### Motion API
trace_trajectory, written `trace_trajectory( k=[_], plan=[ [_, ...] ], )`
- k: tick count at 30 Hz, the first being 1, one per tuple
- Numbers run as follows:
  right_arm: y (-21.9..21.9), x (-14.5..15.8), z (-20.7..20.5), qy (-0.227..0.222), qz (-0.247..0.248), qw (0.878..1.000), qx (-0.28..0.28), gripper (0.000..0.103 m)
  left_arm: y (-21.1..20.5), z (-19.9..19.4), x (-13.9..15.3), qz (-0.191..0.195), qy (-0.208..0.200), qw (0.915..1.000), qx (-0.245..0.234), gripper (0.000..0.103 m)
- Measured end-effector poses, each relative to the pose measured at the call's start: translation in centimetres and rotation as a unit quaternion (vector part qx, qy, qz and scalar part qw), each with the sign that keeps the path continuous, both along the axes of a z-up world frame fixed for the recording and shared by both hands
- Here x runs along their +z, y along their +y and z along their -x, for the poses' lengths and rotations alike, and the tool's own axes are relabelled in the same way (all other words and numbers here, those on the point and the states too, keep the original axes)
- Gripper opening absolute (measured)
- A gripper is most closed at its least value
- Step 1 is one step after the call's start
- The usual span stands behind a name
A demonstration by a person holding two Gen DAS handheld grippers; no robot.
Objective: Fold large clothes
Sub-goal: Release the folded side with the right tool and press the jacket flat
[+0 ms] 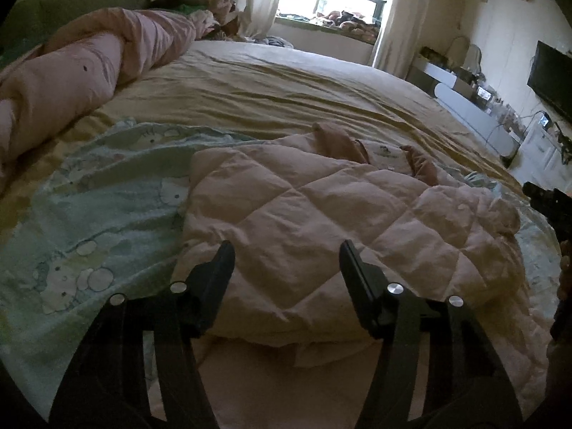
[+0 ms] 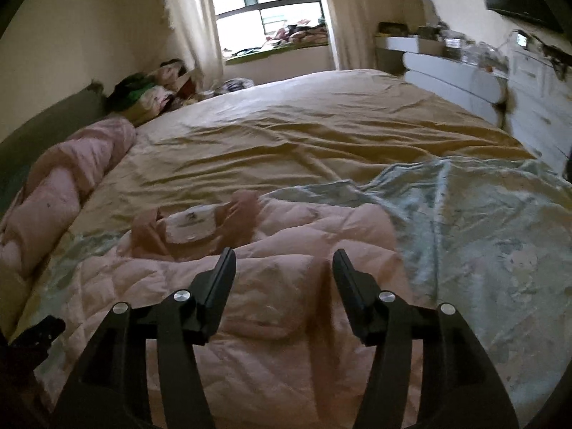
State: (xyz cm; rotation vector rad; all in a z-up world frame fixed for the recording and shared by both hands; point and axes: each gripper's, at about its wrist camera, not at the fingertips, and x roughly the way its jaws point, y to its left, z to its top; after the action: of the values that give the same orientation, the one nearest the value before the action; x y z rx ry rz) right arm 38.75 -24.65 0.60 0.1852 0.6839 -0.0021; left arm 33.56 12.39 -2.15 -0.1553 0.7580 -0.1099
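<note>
While both grippers are hanging over the near edge of the bed (image 2: 321,121), the pink quilted jacket (image 1: 304,214) is lying just ahead of and beneath them, spread over a pale green cartoon-print sheet (image 1: 89,214). In the left wrist view the left gripper (image 1: 286,254) is standing with its jaws apart and nothing between the fingers — the jacket's folded near edge is sitting directly under the gap, though whether the fingertips are touching the fabric cannot be told. The right gripper (image 2: 284,261) is likewise holding its jaws parted and gripping nothing, with the quilted fabric lying below and the jacket's collar and white label (image 2: 193,225) showing a little farther ahead. From the left camera, the right gripper is peeking in as a dark shape at the right border, beside the jacket's far side. Beyond the jacket the tan bedsheet is stretching away wrinkled, and a rolled pink duvet (image 1: 71,82) is resting along the left side — well apart from both tools.
</note>
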Motion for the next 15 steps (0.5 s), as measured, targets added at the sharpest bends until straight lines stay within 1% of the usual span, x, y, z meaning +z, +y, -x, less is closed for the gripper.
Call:
trace_trajectory(
  k=[3,5,7,9,11,13,15],
  plan=[
    [1.1,0.2,0.6,-0.006,0.009,1.0,0.029,0.055,-0.4,-0.2,-0.3,0.007,0.006,0.9999,-0.013,0.052],
    [2.6,0.3,0.9,-0.004,0.015,0.998,0.058,0.055,-0.9,-0.6,-1.2,0.009,0.025,0.9993,-0.026,0.052],
    [4.2,0.3,1.1,-0.004,0.017,0.996,0.086,0.055,-1.2,-1.2,-2.7,0.001,0.051,0.9982,-0.031,0.053],
    [5.9,0.3,1.1,0.003,0.019,0.993,0.116,0.055,-0.8,-1.5,-3.7,0.015,0.065,0.9973,-0.031,0.053],
    [7.9,0.2,0.9,0.011,0.029,0.989,0.146,0.06,-0.4,-1.7,-4.2,0.026,0.072,0.9966,-0.032,0.054],
    [10.1,-0.3,0.4,0.024,0.046,0.983,0.175,0.063,-0.4,-1.7,-4.6,0.026,0.076,0.9962,-0.033,0.054],
    [11.6,-0.7,-0.2,0.039,0.054,0.98,0.185,0.064,-0.3,-1.8,-5.0,0.031,0.079,0.9959,-0.032,0.054]
  ],
)
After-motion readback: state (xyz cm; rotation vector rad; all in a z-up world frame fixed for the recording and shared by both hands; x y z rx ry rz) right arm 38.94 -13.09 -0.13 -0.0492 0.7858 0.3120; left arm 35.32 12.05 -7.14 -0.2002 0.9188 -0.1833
